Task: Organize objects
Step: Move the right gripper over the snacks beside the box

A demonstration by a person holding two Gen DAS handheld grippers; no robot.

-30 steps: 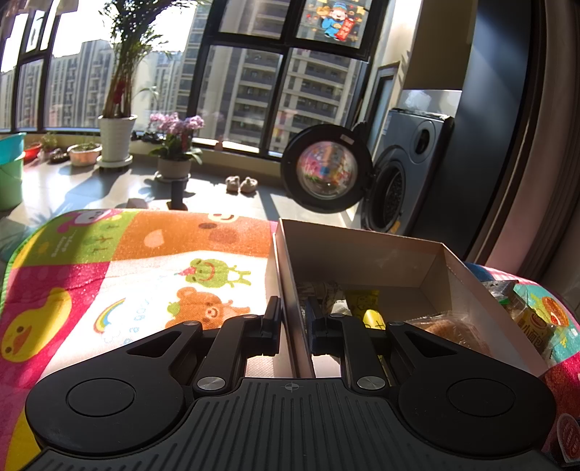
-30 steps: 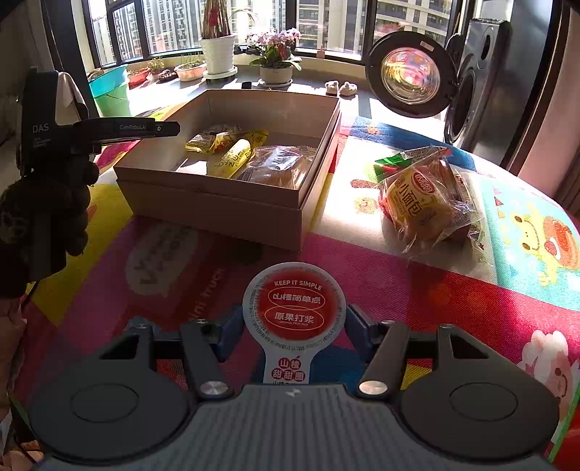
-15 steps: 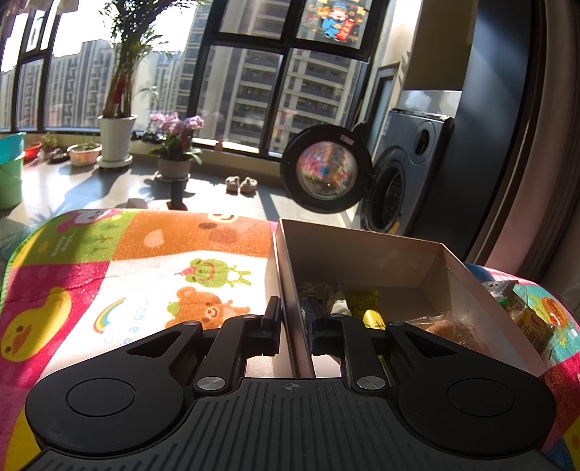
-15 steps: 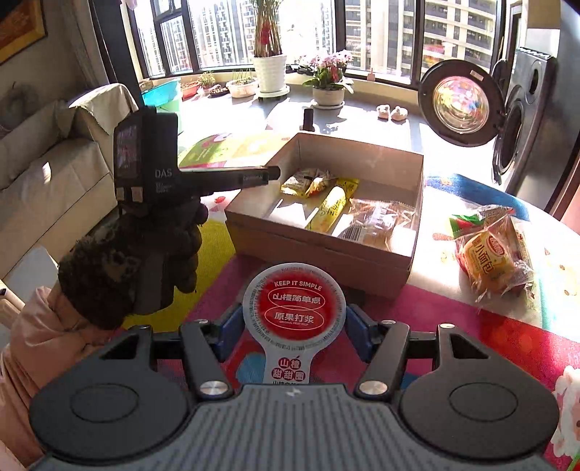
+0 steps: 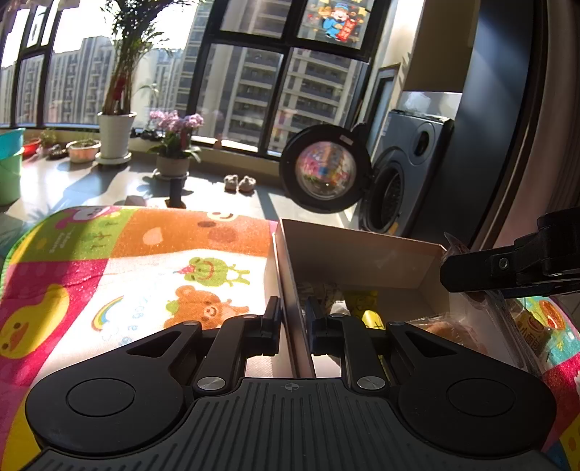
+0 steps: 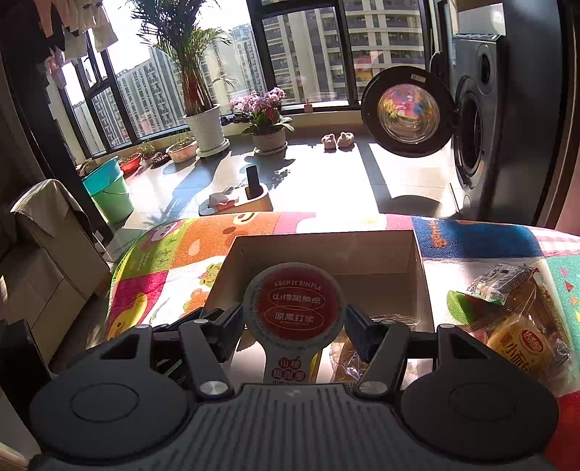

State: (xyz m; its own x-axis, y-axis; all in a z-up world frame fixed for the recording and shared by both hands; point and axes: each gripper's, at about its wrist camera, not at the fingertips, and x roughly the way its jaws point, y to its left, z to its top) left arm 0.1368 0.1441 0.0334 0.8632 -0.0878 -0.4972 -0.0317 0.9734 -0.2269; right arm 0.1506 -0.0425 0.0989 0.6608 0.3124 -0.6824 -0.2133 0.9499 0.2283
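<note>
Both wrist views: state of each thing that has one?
Left tongs: shut on the cardboard box wall.
Right tongs: shut on the round red snack pack, held over the box.
Cardboard box: open, no lid, snacks inside.
Washing machine door: swung open.
Bread packet: sealed, lying on the mat outside the box.

- The round red snack pack (image 6: 294, 311) between the right gripper's (image 6: 293, 333) fingers reads "KEEP IT SIMPLE" along the top, with "山楂简单点" and "原果打浆" in two outlined ovals below.
- Its white stem carries "山楂" and "甜甜圆"; the line under that is cut off.
- The yellow bread bag (image 6: 522, 347) on the mat says "小面包" under a small red logo too small to read.
- The window decal's (image 5: 339, 20) lettering can't be made out.
</note>
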